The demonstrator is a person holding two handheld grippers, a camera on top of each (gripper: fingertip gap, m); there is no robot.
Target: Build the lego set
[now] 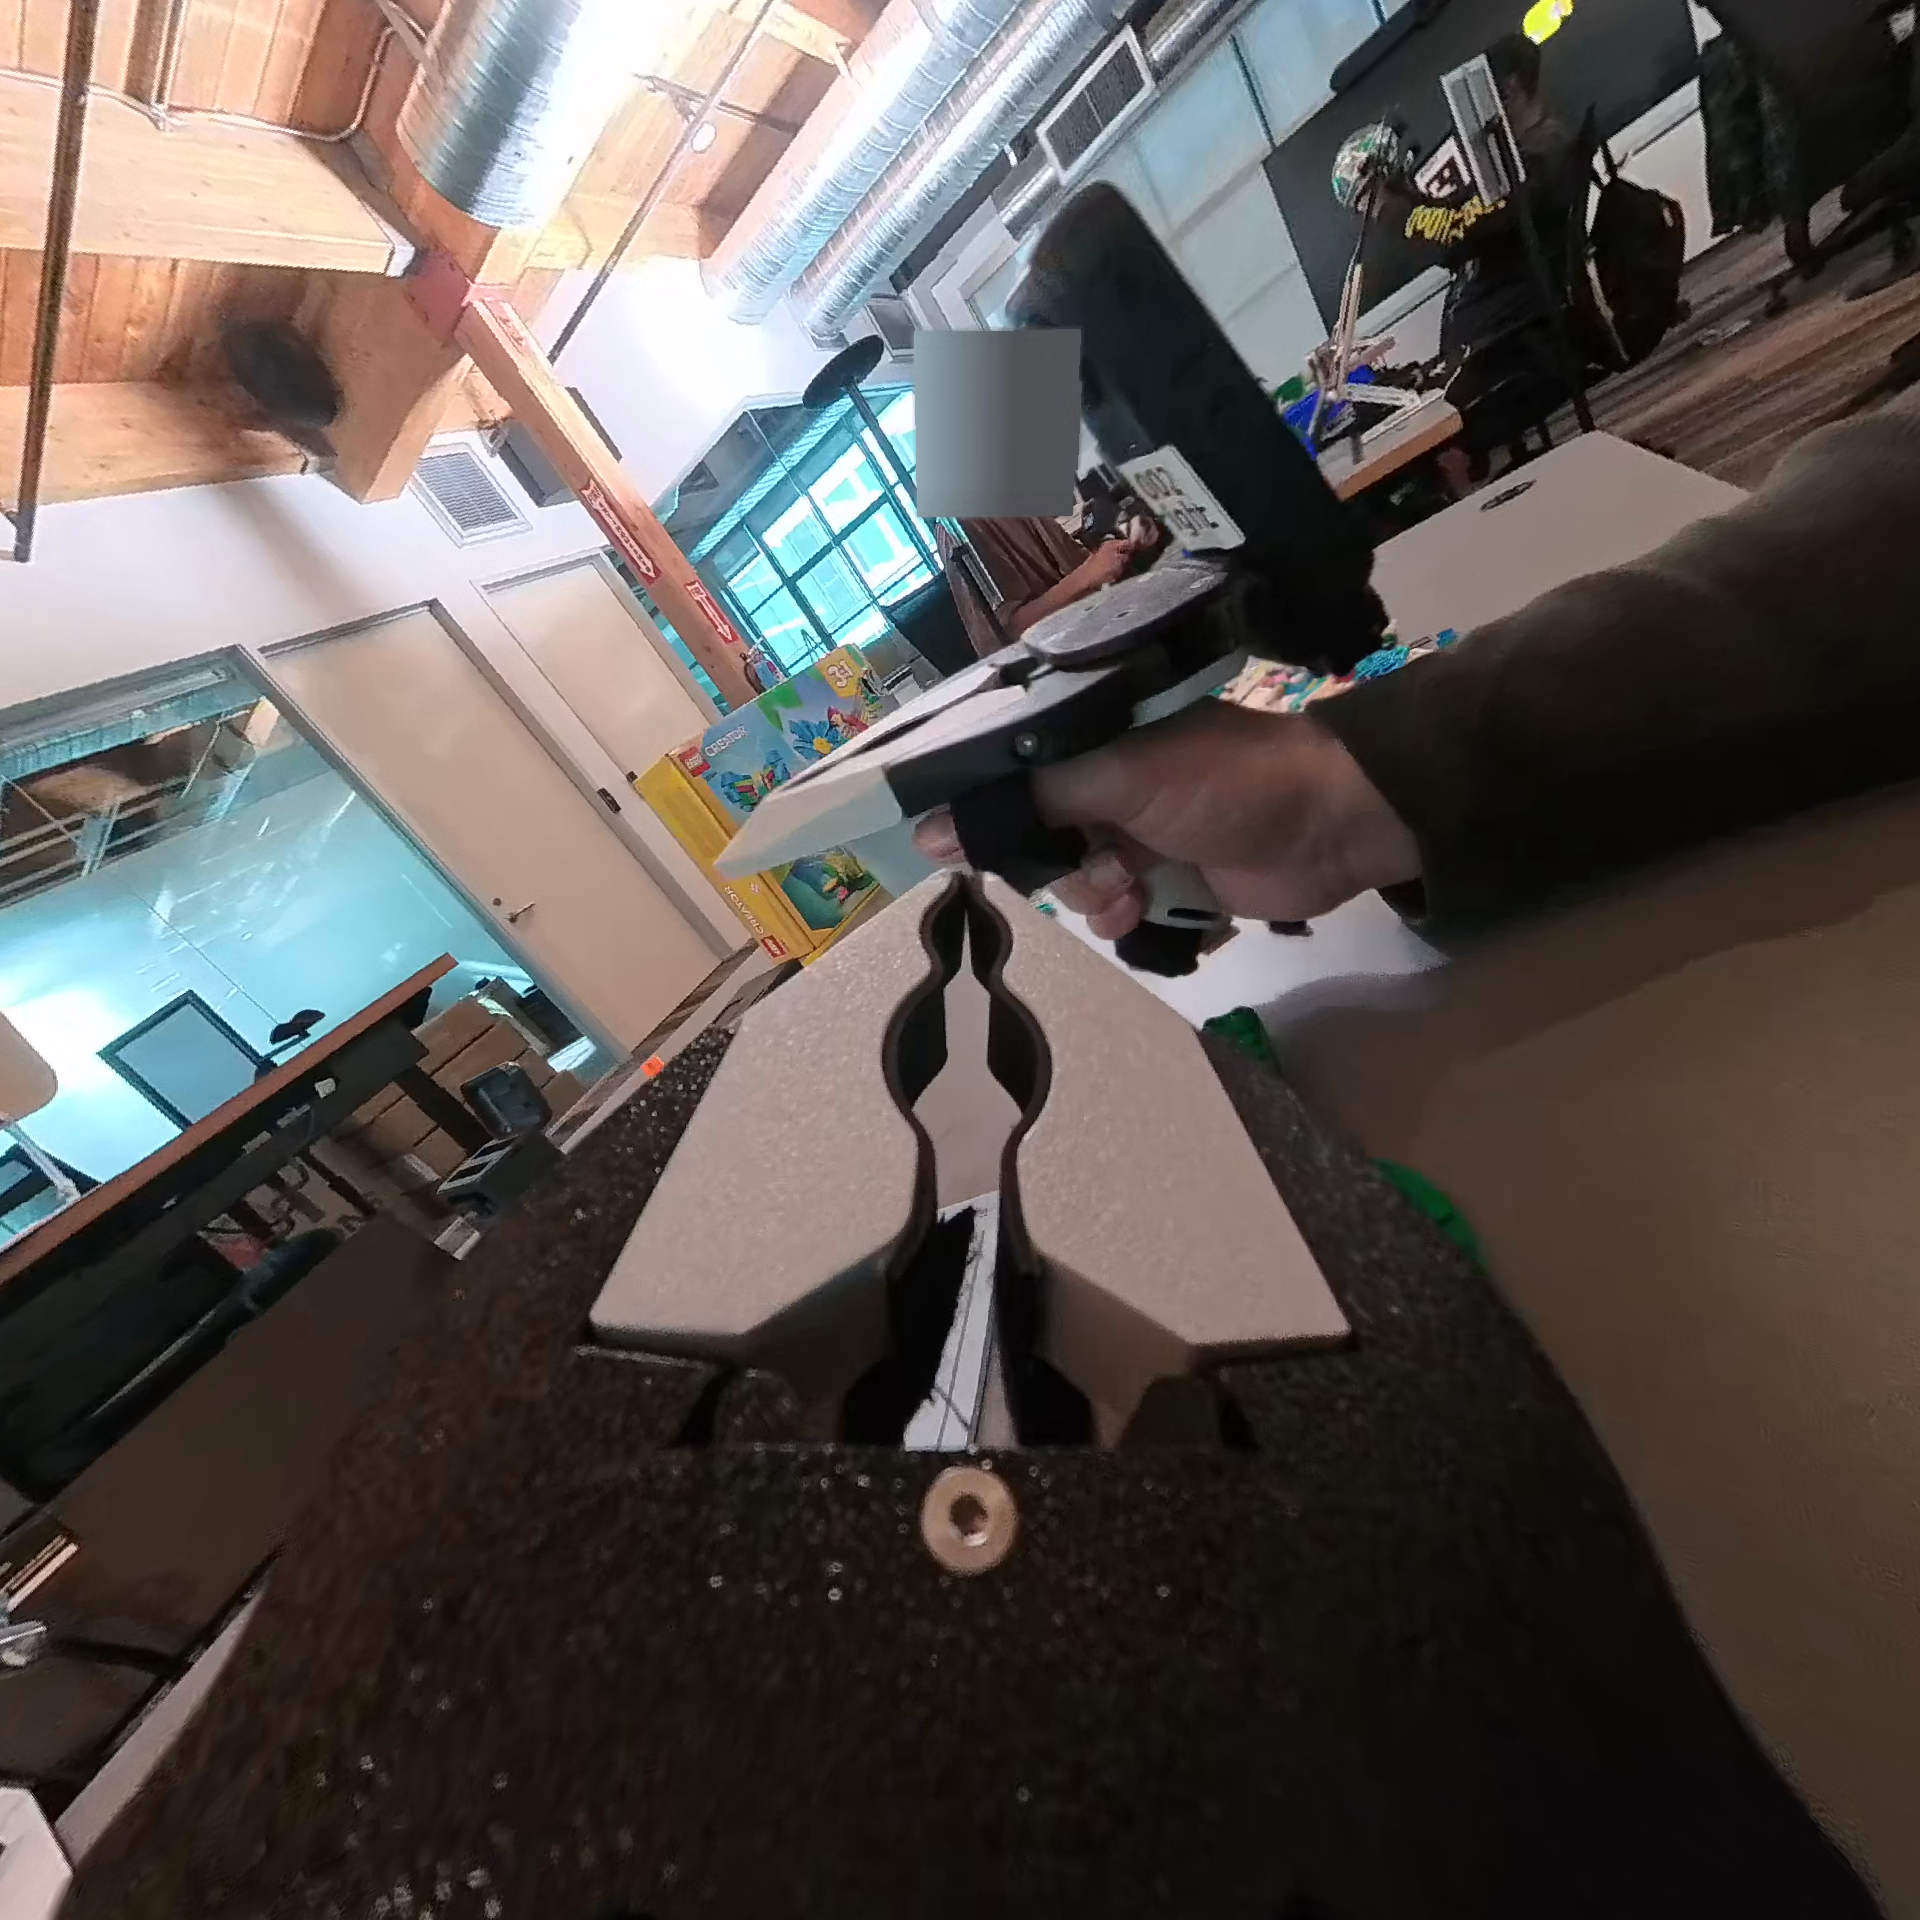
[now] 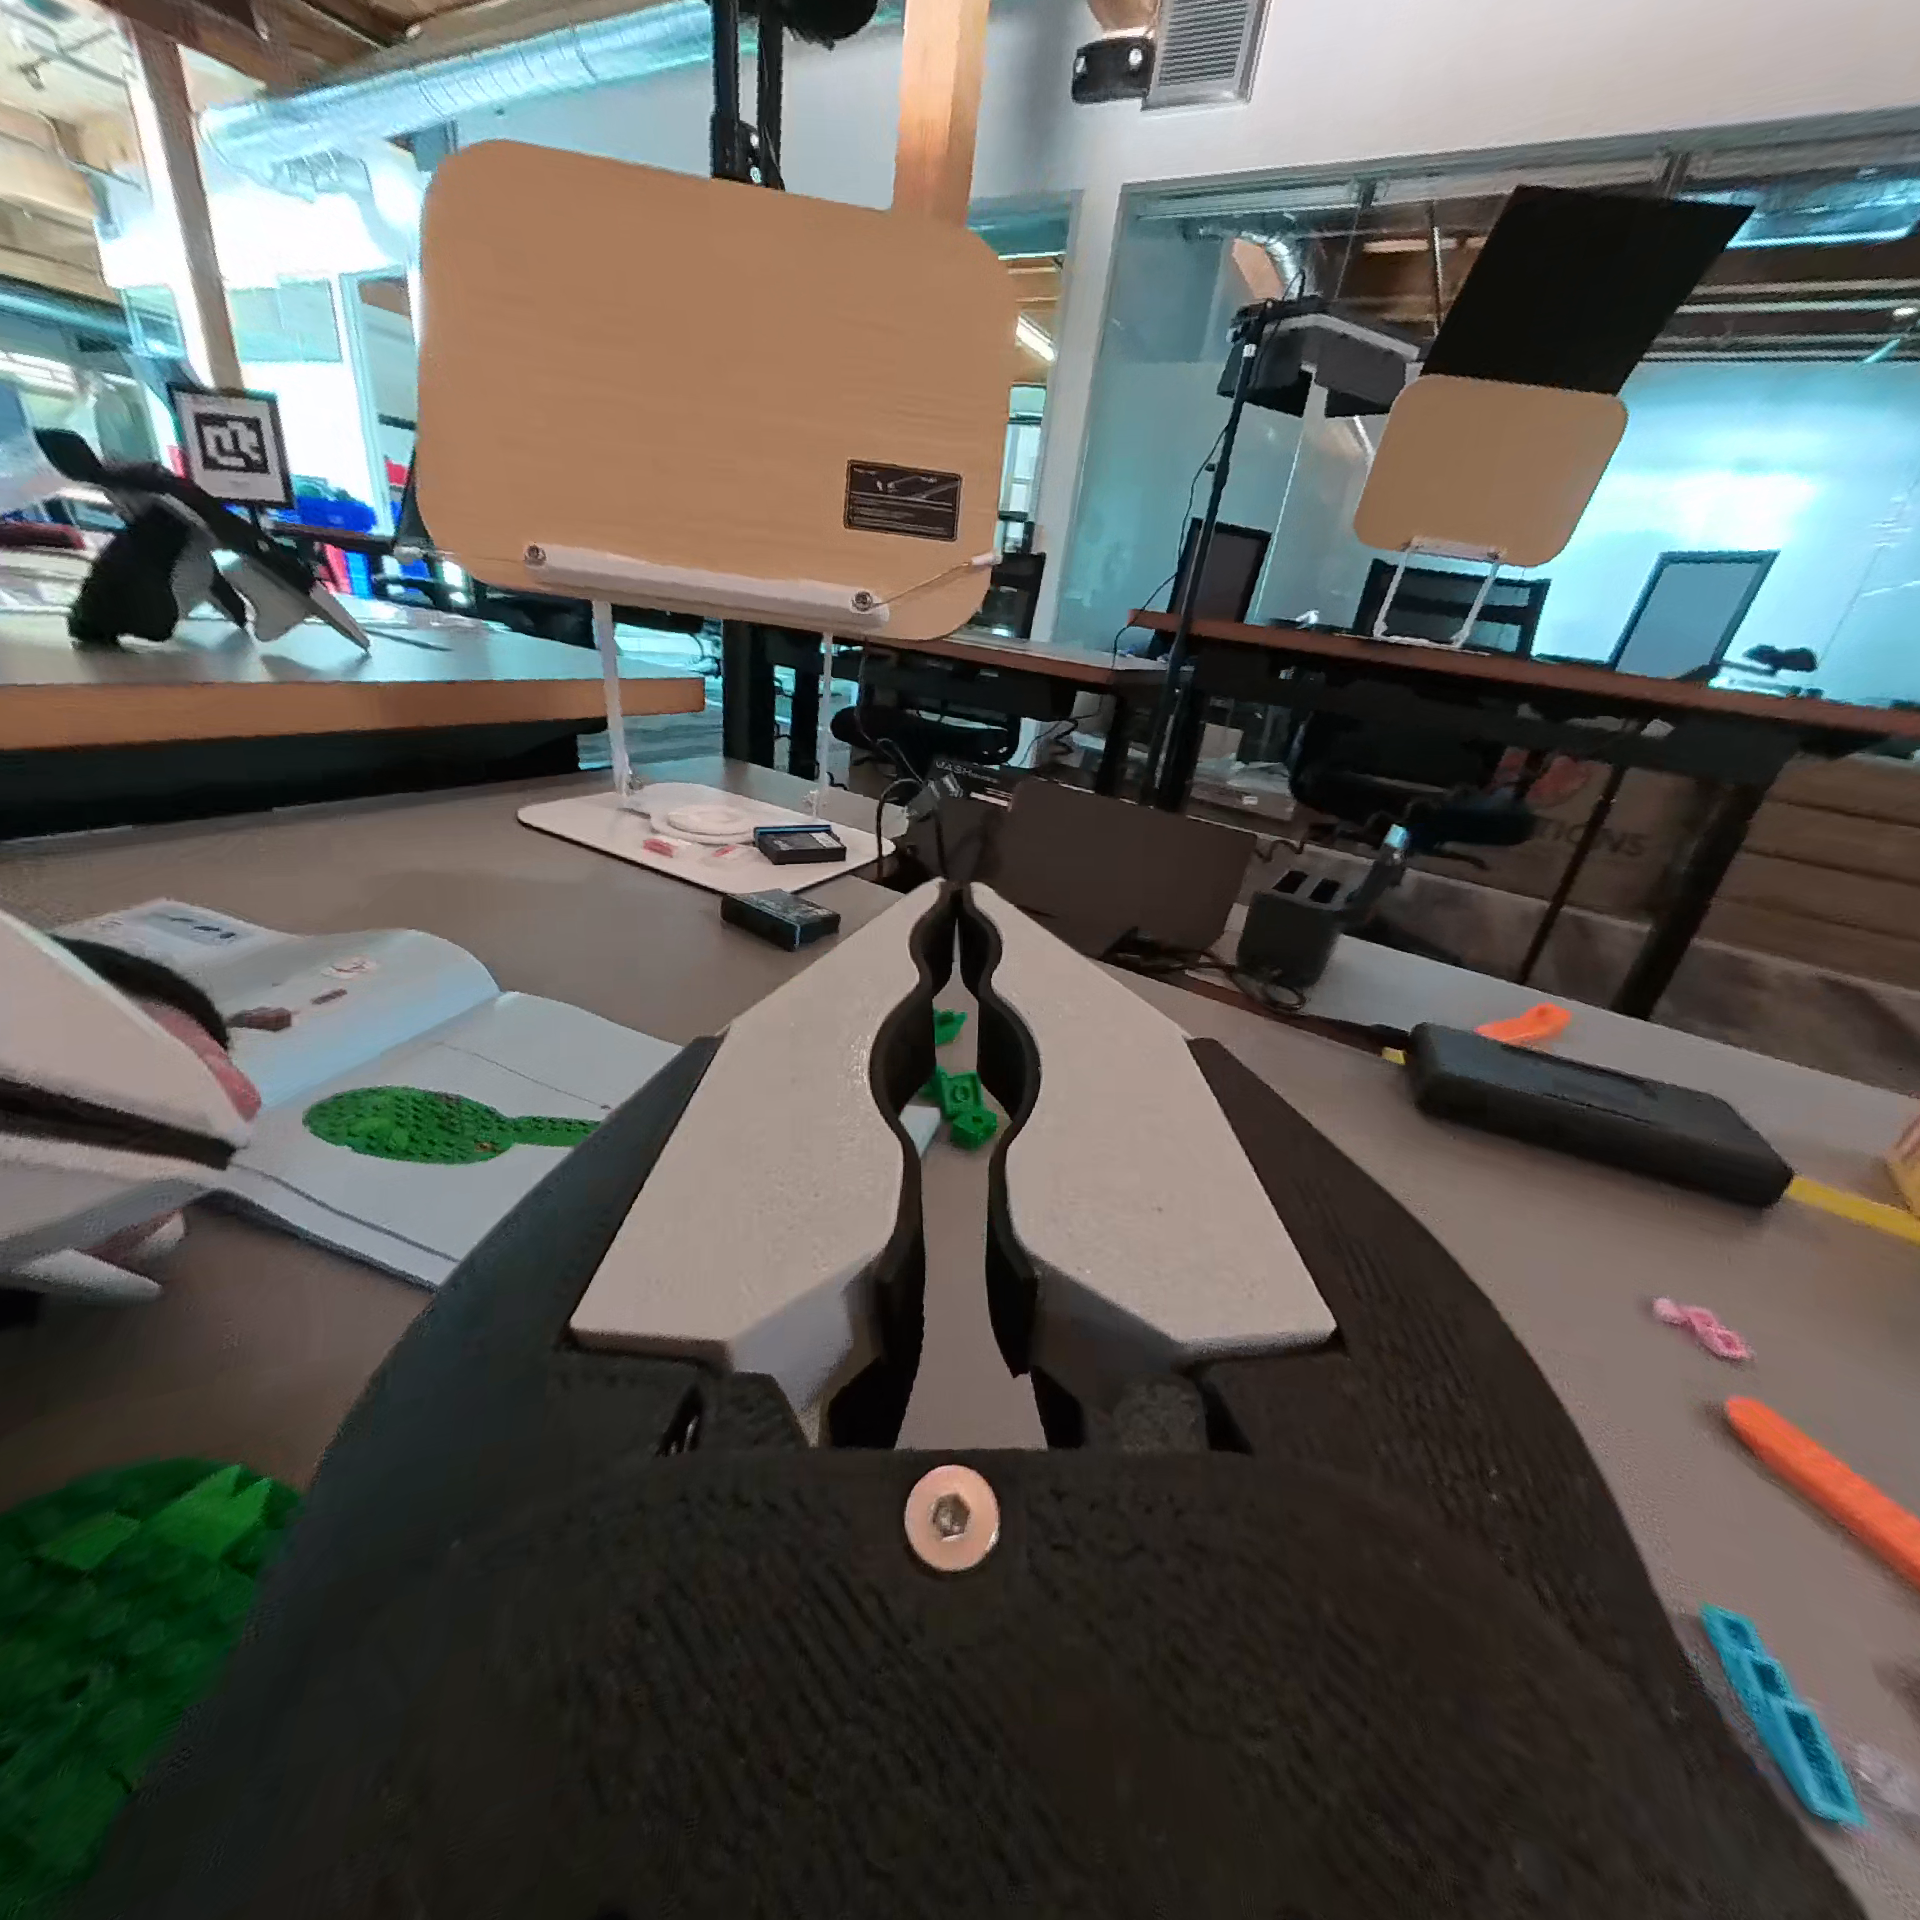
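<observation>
Two claws, both clenched on nothing: left claw (image 1: 961,883), right claw (image 2: 956,891). We're between pieces, we reckon. Loose green bricks (image 2: 961,1101) sit at 12 o'clock on the surface (image 2: 1455,1299), instruction booklet (image 2: 416,1070) at 9. Next: release right claw, drop onto one brick.

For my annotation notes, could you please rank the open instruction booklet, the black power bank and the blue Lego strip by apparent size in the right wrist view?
1. Open instruction booklet
2. Black power bank
3. Blue Lego strip; it lies nearest the camera, so it looks larger than it is.
</observation>
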